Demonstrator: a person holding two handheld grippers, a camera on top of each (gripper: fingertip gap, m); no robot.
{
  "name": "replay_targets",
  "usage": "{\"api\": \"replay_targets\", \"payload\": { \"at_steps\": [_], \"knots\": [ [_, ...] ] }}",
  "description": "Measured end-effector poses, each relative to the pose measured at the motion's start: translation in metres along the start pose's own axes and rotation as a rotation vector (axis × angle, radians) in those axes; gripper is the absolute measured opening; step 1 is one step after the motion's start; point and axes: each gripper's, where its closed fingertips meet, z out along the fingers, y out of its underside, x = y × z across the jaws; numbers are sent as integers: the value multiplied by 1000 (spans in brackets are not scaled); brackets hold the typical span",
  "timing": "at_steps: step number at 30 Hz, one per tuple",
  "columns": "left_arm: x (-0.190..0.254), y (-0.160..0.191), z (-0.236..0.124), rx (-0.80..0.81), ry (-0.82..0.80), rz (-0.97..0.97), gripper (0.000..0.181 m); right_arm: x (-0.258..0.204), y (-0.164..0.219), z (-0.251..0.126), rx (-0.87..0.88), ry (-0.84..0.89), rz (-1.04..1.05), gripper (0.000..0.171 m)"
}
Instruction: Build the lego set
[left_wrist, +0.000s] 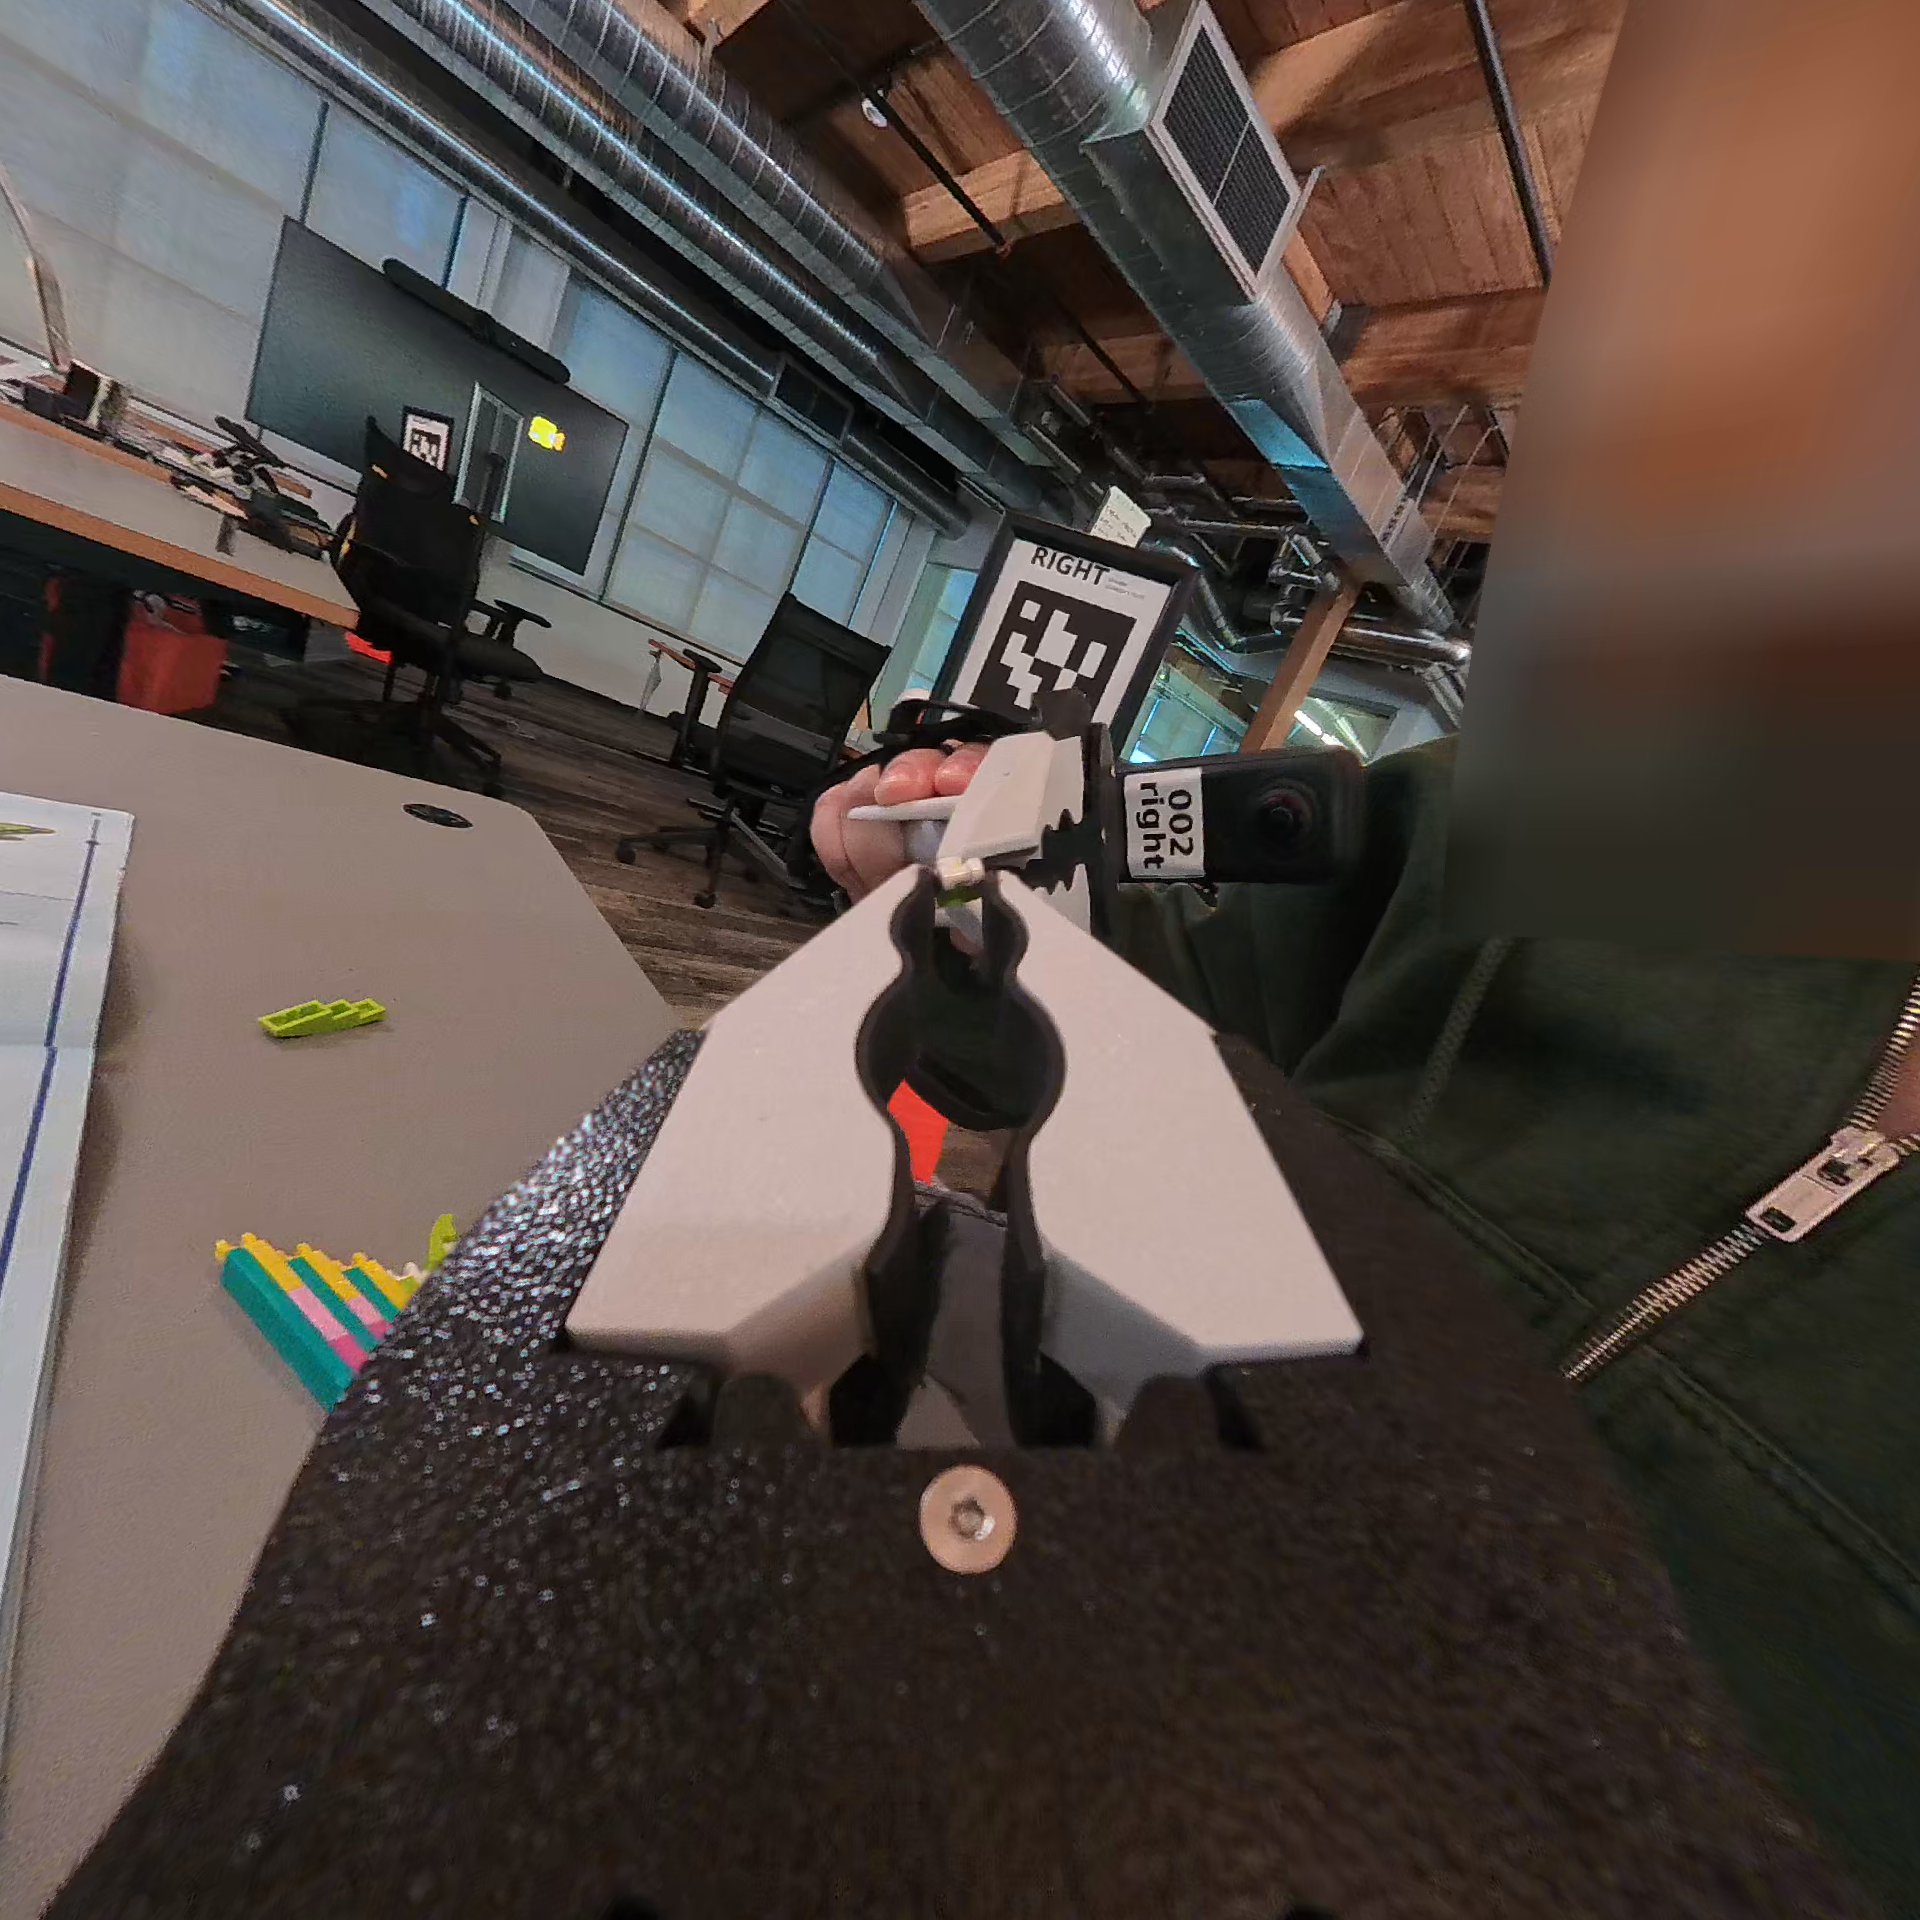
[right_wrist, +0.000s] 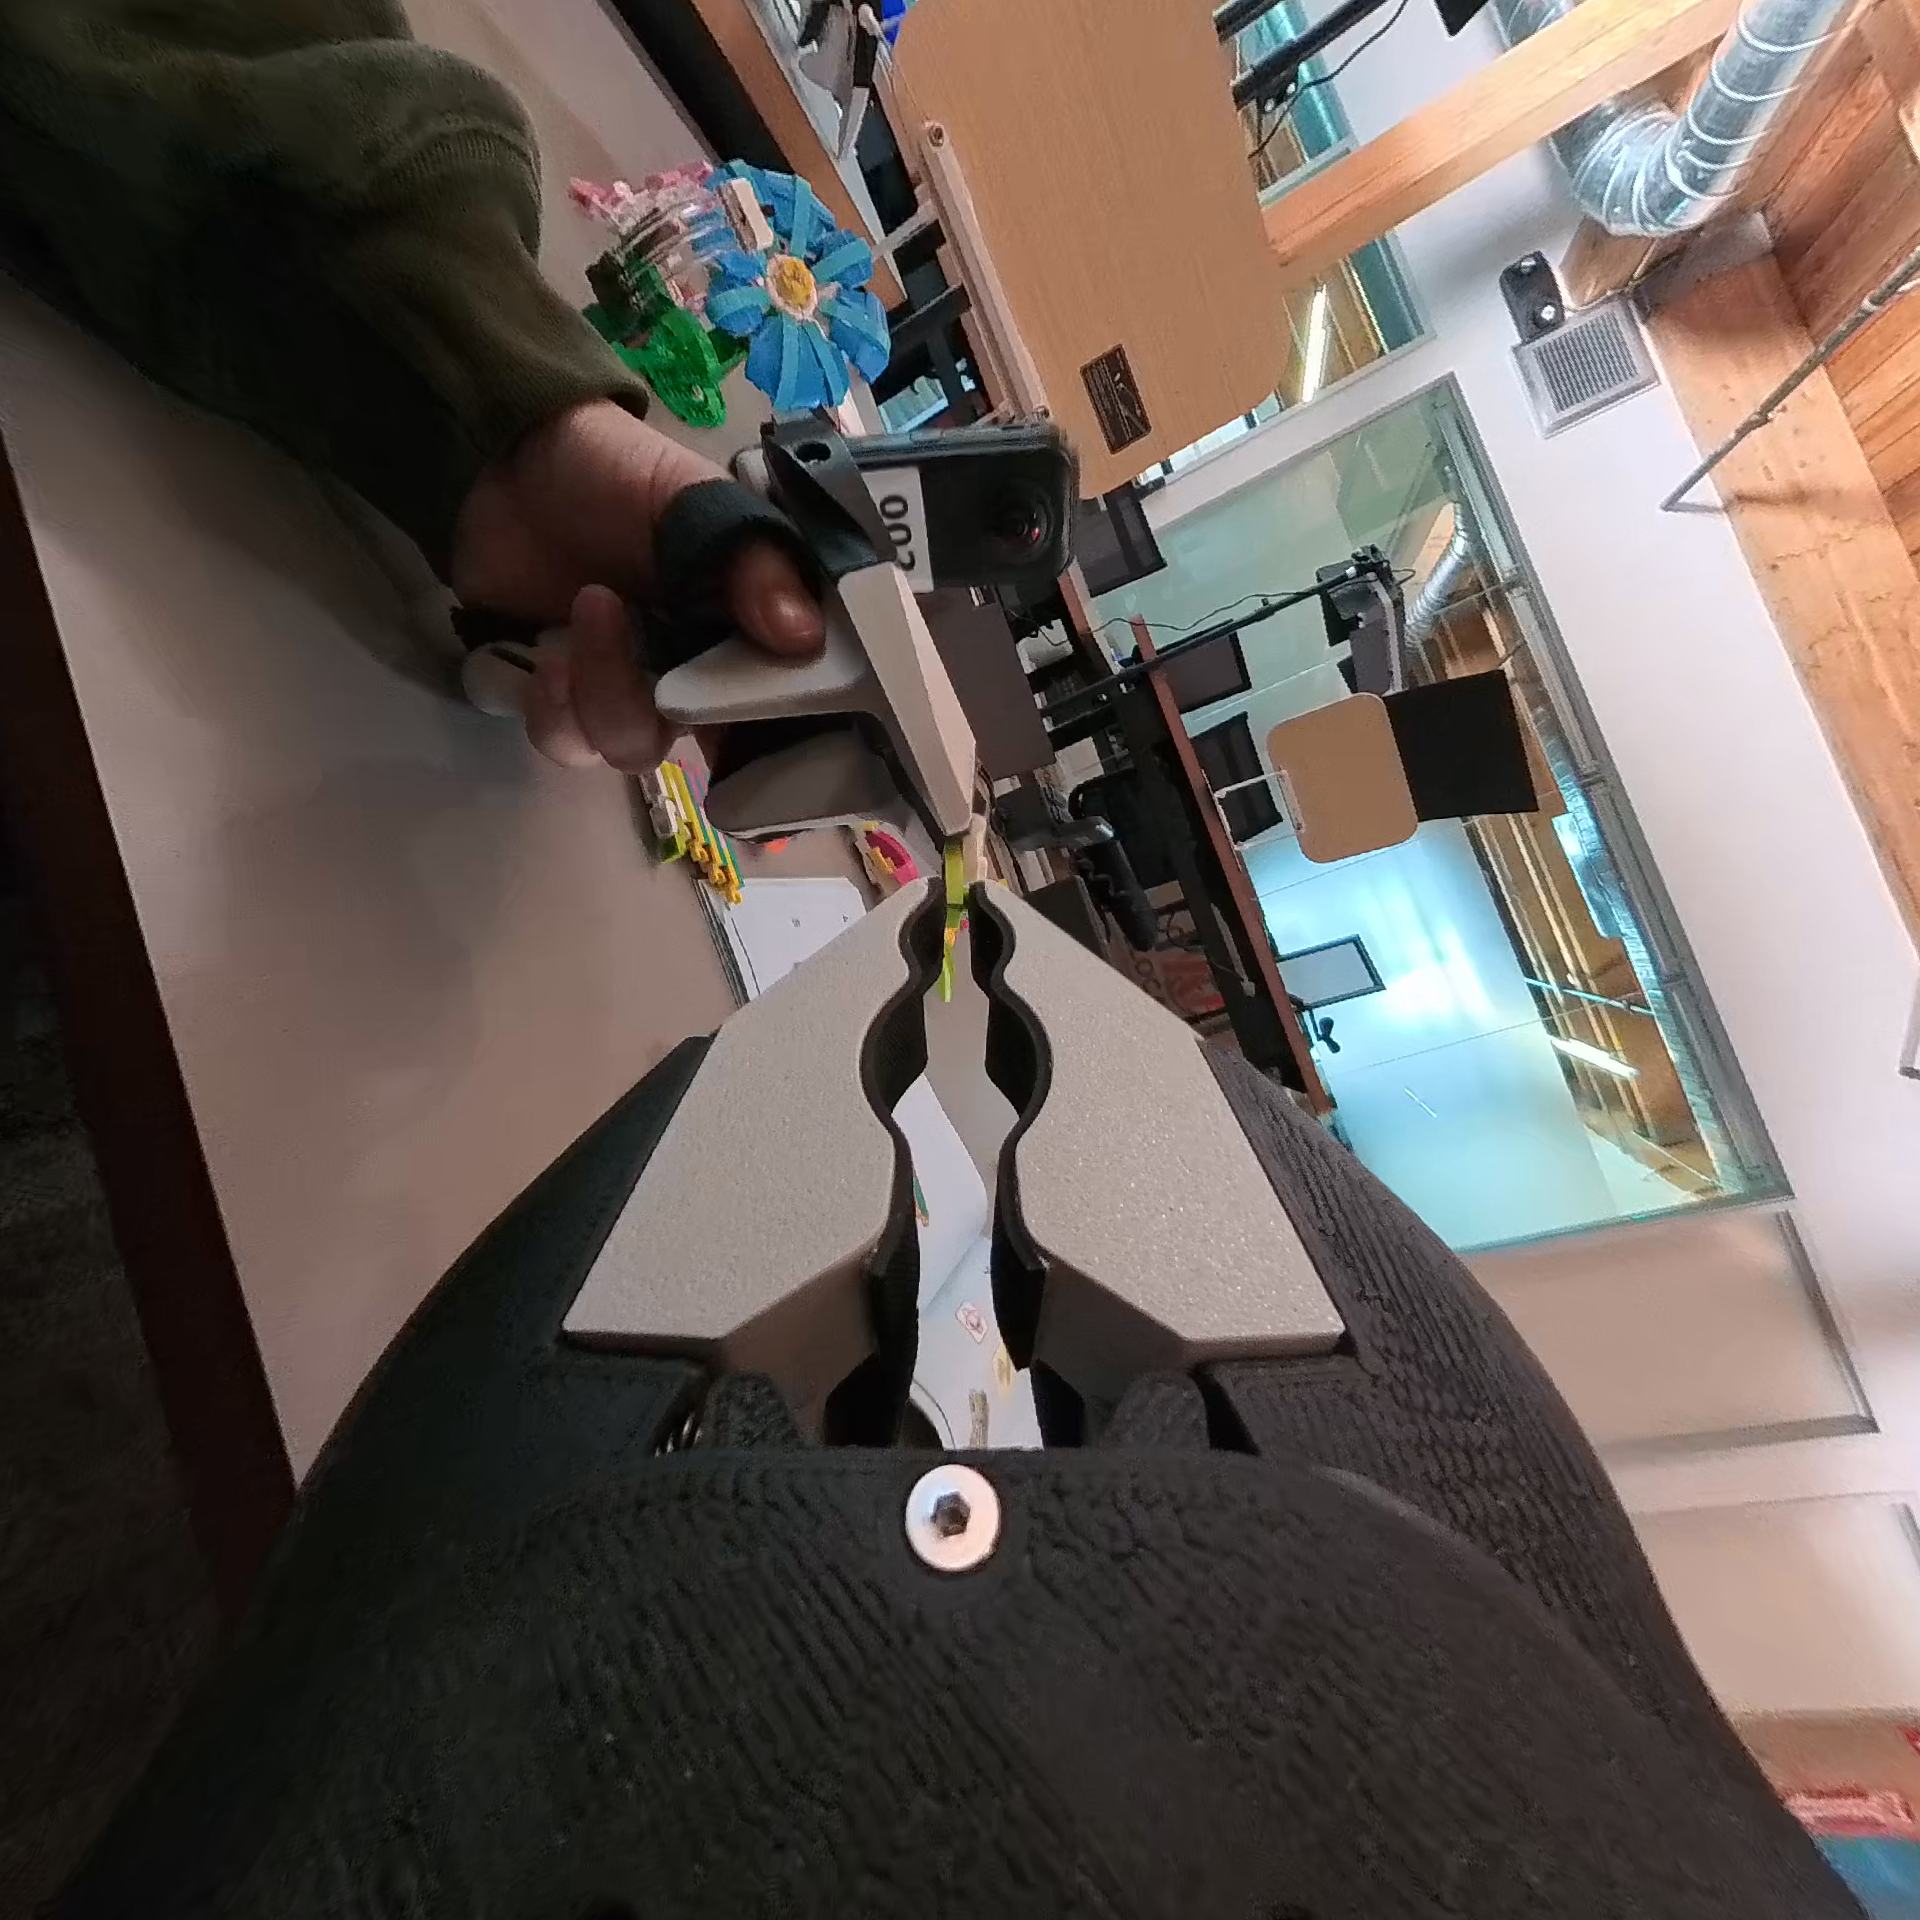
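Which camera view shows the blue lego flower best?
The right wrist view: the blue lego flower lies on the table, sharp and whole, beside green pieces. The left wrist view does not show it.

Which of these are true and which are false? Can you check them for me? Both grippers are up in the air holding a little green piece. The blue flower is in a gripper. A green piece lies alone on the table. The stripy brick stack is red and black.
1. Both grippers meet at a small lime-green piece above the table: true; left gripper, right gripper.
2. The blue flower is in a gripper: false; it sits on the table.
3. A lime-green brick lies alone on the table: true.
4. The stripy brick stack is red and black: false; teal, pink and yellow.
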Motion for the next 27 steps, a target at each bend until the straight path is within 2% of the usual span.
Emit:
{"api": "replay_targets", "payload": {
  "at_steps": [15,19,21,27],
  "knots": [
    [13,5,2,-21,131,-148,6,-3,-12,-7,121,-74,117,3],
    [6,4,2,-5,74,-111,7,-3,-6,-6,92,-68,112,3],
    [4,4,3,-7,51,-92,13,-3,-5,-6,91,-65,114,3],
    [5,-1,1,29,84,-148,17,-8,-5,-3,73,-76,84,3]
  ]
}}
